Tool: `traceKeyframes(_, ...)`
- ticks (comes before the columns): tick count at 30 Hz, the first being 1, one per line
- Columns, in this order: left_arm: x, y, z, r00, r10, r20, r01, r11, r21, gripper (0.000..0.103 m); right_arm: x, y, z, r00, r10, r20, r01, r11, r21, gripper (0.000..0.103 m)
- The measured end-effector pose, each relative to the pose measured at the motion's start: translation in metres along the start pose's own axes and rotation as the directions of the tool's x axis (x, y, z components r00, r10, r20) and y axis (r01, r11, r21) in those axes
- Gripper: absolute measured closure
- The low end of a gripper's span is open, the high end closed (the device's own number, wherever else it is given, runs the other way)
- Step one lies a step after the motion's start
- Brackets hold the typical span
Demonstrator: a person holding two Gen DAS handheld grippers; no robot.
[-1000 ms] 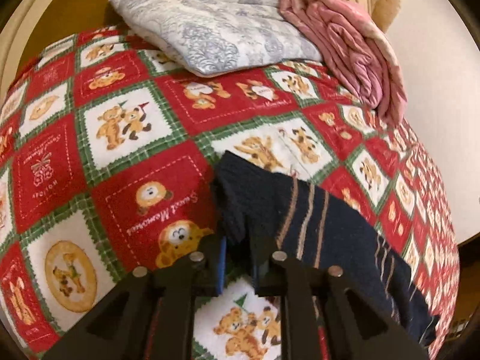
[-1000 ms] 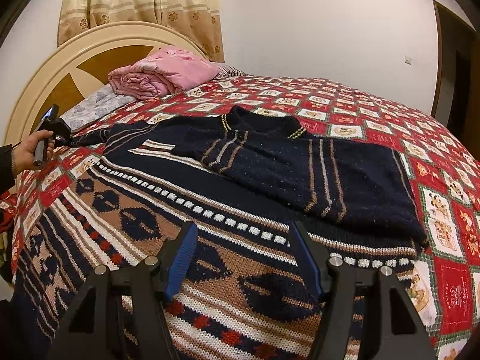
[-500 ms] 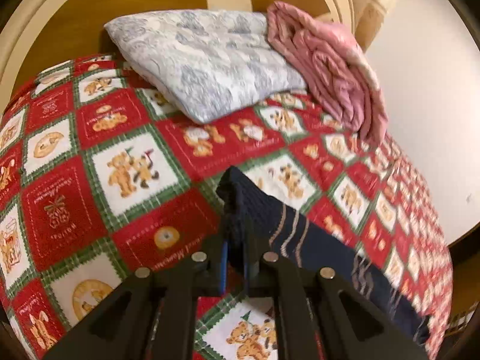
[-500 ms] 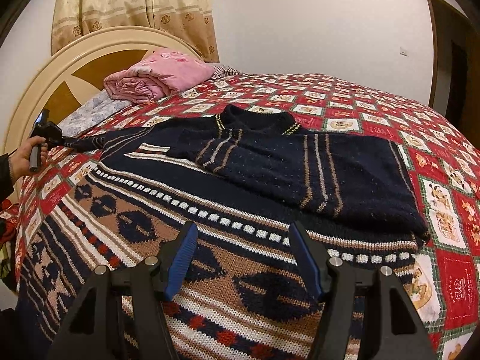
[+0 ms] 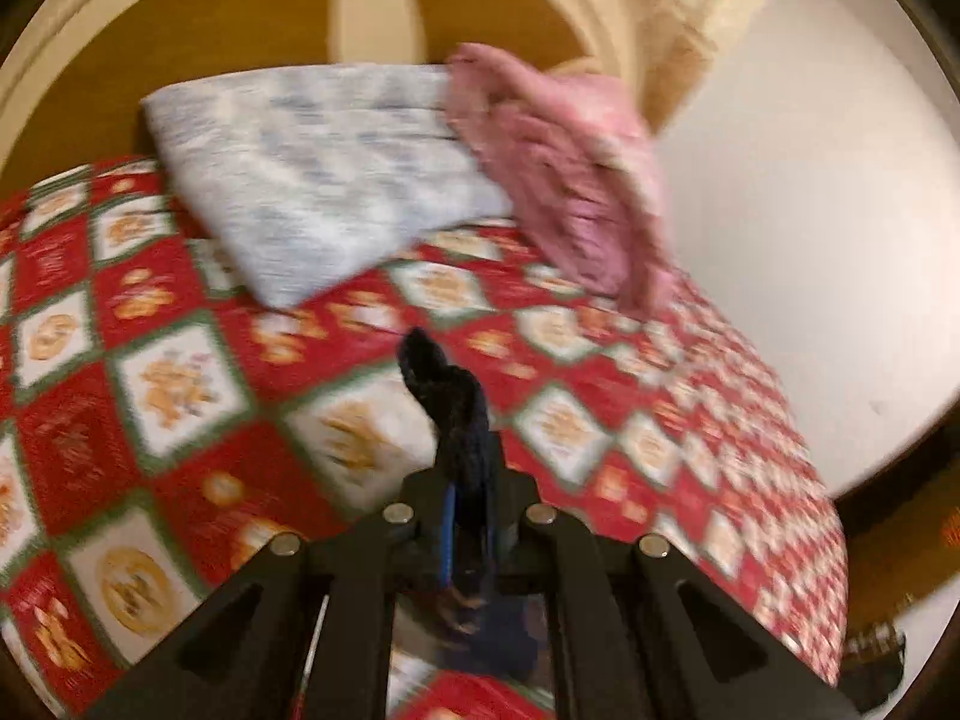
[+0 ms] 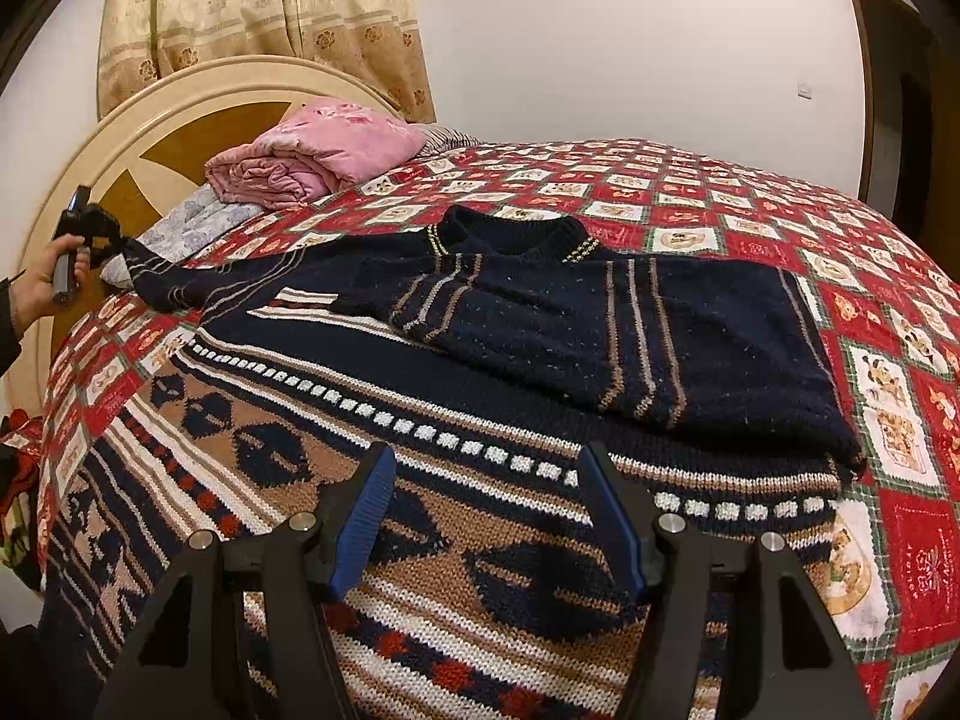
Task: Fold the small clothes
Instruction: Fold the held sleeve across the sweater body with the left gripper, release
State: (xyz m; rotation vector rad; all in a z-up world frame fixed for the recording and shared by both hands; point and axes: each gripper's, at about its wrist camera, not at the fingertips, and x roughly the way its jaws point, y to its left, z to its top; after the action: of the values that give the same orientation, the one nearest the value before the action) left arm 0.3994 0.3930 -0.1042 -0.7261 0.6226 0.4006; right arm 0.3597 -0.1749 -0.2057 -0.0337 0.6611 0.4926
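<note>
The small navy knitted sweater with tan stripes (image 6: 606, 324) lies on top of a larger patterned knit in brown, navy and white (image 6: 372, 480), both spread over the red-and-white bear-print quilt (image 6: 780, 222) on the bed. One sleeve is already folded across the chest; the other sleeve (image 6: 198, 282) runs out toward the headboard side, its cuff lifted clear of the quilt.

The left gripper (image 5: 471, 516) is clamped on that dark cuff (image 5: 450, 402) — the knit bunches up out of the closed jaws, and the blur in its own view suggests it is in motion. The right gripper (image 6: 489, 516) hangs above the patterned knit with its blue pads (image 6: 363, 516) spread wide, holding nothing.

The step in hand looks like carrying the outstretched sleeve back over the body. The risks come from the grip and from the layers:

- The hold is on the very end of a stretchy cuff — a quick swing could let it slip out, or land the sleeve twisted rather than flat.
- Nothing pins the sweater body, so drag along the sleeve may pull the shoulder and undo the fold already made.
- The knit beneath could rumple and shift with it.

A folded pink blanket (image 6: 312, 150) and a grey floral pillow (image 5: 324, 174) sit near the headboard, well away from the sweater.
</note>
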Motion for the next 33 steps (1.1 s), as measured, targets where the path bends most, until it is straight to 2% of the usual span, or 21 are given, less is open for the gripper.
traceKeyframes(4, -0.023, -0.051, -0.016, 0.995, -0.104, -0.013, 0.104, 0.991, 0.084, 0.095, -0.001, -0.003, 0.000, 1.000, 0.010, 0.008, -0.010, 1.000, 0.016, 0.039)
traceKeyframes(8, -0.041, -0.107, -0.040, 0.978, -0.204, -0.051, 0.210, 0.964, 0.166, 0.095, -0.009, -0.003, 0.000, 0.999, 0.013, 0.042, -0.014, 1.000, 0.021, 0.039)
traceKeyframes(10, -0.046, -0.129, -0.051, 0.971, -0.229, -0.074, 0.239, 0.950, 0.201, 0.095, -0.015, -0.002, 0.001, 0.998, 0.010, 0.068, -0.011, 1.000, 0.015, 0.039)
traceKeyframes(15, -0.056, -0.194, -0.091, 0.941, -0.305, -0.145, 0.334, 0.903, 0.271, 0.095, -0.033, 0.005, 0.000, 0.994, 0.074, 0.082, -0.074, 0.997, -0.004, 0.039)
traceKeyframes(17, -0.058, -0.223, -0.112, 0.922, -0.340, -0.183, 0.381, 0.877, 0.292, 0.095, -0.039, 0.011, -0.004, 0.994, 0.083, 0.070, -0.081, 0.996, -0.031, 0.039)
traceKeyframes(19, -0.059, -0.243, -0.128, 0.912, -0.357, -0.203, 0.406, 0.860, 0.309, 0.095, -0.044, 0.014, -0.010, 0.995, 0.093, 0.048, -0.091, 0.995, -0.050, 0.039)
traceKeyframes(21, -0.056, -0.267, -0.149, 0.894, -0.379, -0.241, 0.442, 0.837, 0.322, 0.095, -0.050, 0.014, -0.016, 0.993, 0.106, 0.047, -0.103, 0.993, -0.049, 0.039)
traceKeyframes(24, -0.051, -0.295, -0.178, 0.874, -0.389, -0.290, 0.473, 0.816, 0.331, 0.095, -0.057, 0.007, -0.024, 0.991, 0.117, 0.059, -0.116, 0.993, -0.015, 0.039)
traceKeyframes(29, -0.040, -0.333, -0.227, 0.845, -0.391, -0.364, 0.509, 0.796, 0.327, 0.095, -0.063, -0.012, -0.025, 0.987, 0.135, 0.089, -0.140, 0.988, 0.061, 0.039)
traceKeyframes(33, -0.038, -0.359, -0.264, 0.829, -0.386, -0.404, 0.529, 0.775, 0.345, 0.095, -0.062, -0.022, -0.027, 0.984, 0.146, 0.098, -0.156, 0.982, 0.111, 0.039)
